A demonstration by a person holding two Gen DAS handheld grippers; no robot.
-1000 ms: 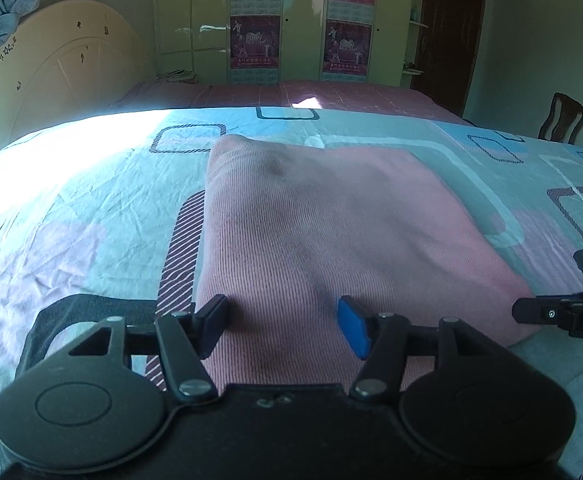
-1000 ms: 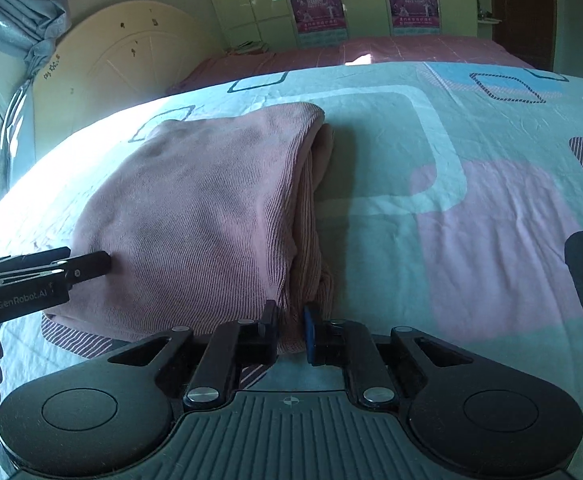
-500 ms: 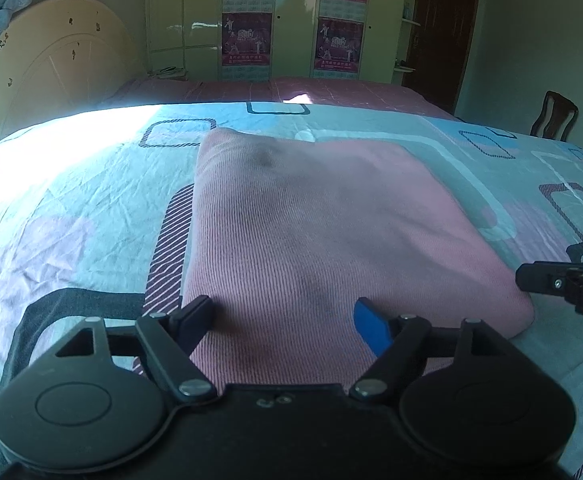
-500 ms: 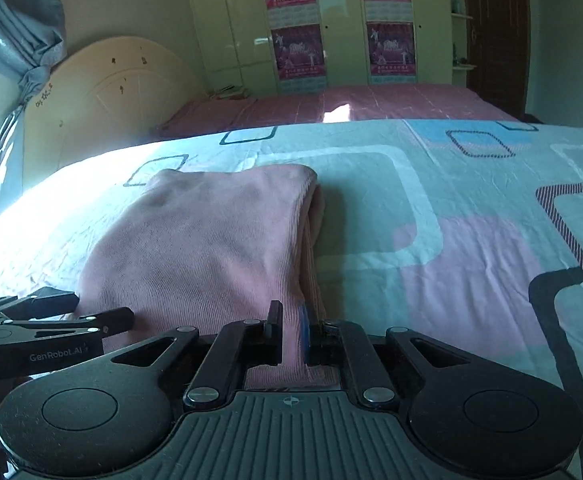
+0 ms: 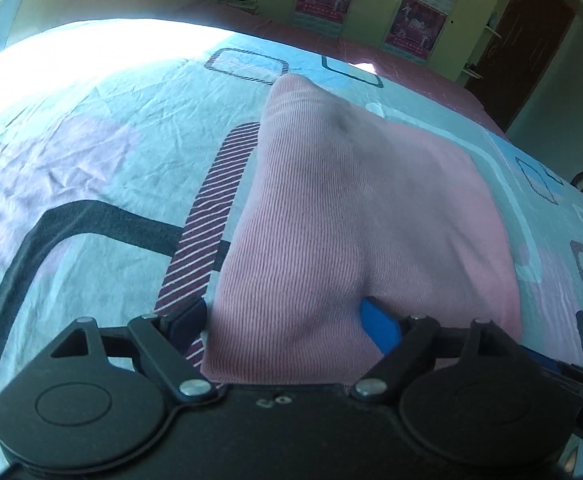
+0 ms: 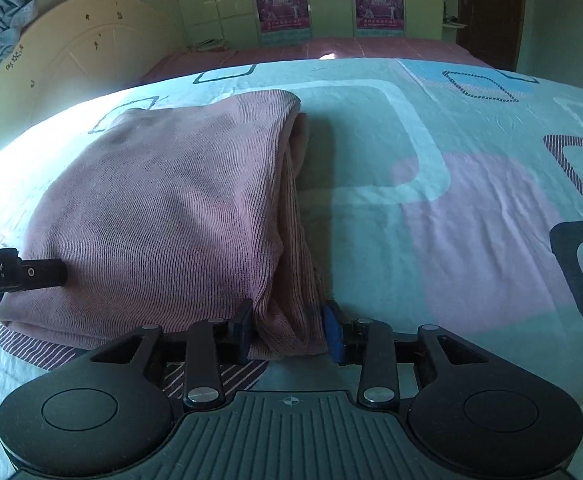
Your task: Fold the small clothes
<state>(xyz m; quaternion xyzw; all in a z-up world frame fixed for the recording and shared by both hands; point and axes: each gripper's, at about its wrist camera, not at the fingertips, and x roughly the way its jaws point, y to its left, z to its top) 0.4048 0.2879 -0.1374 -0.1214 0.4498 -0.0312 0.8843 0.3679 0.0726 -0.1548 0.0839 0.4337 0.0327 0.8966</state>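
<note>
- Bedsheet (image 5: 91,128), teal with pink patches and dark rounded-square outlines, covers the whole work surface; bright sun glare on its far left.
- Left gripper (image 5: 283,320) sits at the near left corner of the garment; jaws have just been opening and stand wide apart, the pink cloth lying between them, pads not pressing it. Its left pad is off the cloth edge, on the striped print; blue right pad (image 5: 379,328) rests on top of the fabric.
- Folded pink ribbed garment (image 6: 163,208) lies flat on the bedsheet, a thick rectangular stack, layered fold edges along its right side.
- Right gripper (image 6: 289,332) is at the near right corner of the garment; jaws have just been opening, the layered edge still between the pads, grip slackened, not clamped.
- Cream headboard (image 6: 75,64) at far left, wardrobe with two posters (image 6: 279,4) behind, dark door (image 6: 491,8) far right.
</note>
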